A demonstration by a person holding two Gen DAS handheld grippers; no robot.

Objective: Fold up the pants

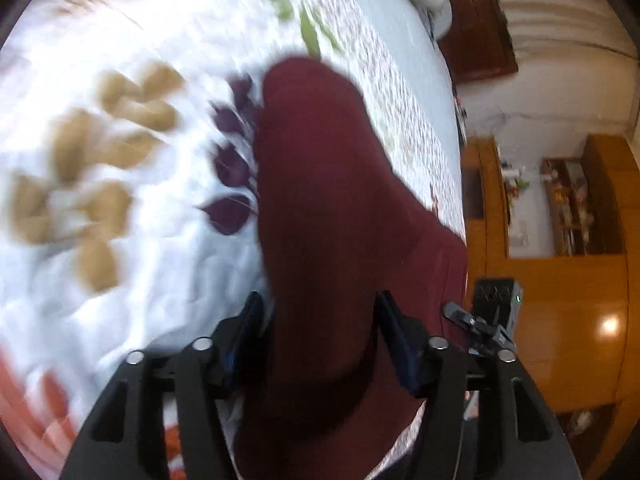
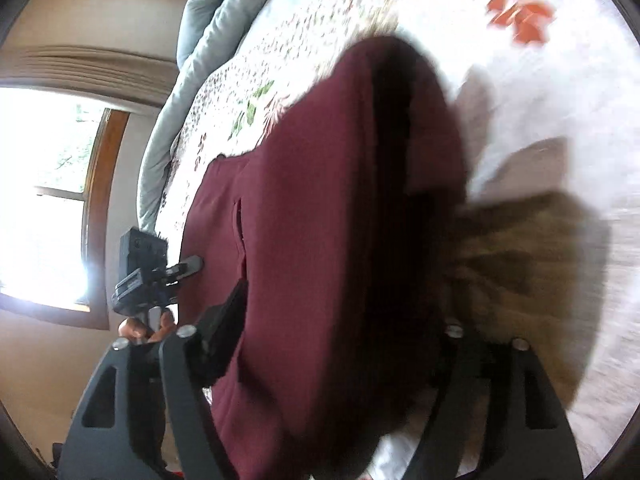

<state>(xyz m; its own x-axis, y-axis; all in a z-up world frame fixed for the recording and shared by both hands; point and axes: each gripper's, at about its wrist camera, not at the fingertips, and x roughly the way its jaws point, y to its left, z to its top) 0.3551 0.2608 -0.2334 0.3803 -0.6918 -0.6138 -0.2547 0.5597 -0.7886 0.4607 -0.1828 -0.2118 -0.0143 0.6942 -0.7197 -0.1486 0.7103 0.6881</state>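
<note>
The maroon pants (image 1: pixel 320 200) hang lengthwise between the fingers of my left gripper (image 1: pixel 318 312), which is shut on the cloth above the bed. In the right wrist view the same pants (image 2: pixel 312 220) drape between the fingers of my right gripper (image 2: pixel 340 312), also shut on them; its right finger is hidden behind the cloth. A pocket slit (image 2: pixel 240 220) shows on the pants. The other gripper shows at the side in each view, on the right in the left wrist view (image 1: pixel 484 320) and on the left in the right wrist view (image 2: pixel 152 276). Both views are motion-blurred.
A white bedspread (image 1: pixel 140 20) with tan, purple, green and orange leaf prints covers the bed below. A grey duvet (image 2: pixel 200 40) lies at the bed's far edge. Wooden shelving (image 1: pixel 560 220) stands beside the bed, and a bright window (image 2: pixel 40 200) is on the wall.
</note>
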